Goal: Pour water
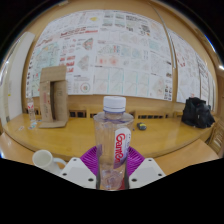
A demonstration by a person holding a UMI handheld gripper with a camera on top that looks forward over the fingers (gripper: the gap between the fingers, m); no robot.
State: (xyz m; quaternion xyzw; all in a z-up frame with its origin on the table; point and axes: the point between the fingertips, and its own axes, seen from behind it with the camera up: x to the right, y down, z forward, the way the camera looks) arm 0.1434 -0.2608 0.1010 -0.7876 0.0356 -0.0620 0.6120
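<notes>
A clear plastic water bottle [113,140] with a white cap and a red label stands upright between my fingers. My gripper [112,166] is shut on the bottle: the purple pads [91,158] press against its lower body on both sides. The bottle sits above a wooden table [60,140]. A white cup [44,158] lies just left of the left finger, near the table's front edge.
A brown cardboard box [53,102] stands on the table at the far left. A black bag [197,113] rests at the far right. The wall behind is covered with printed sheets [110,50]. Small dark items [150,114] lie along the table's back.
</notes>
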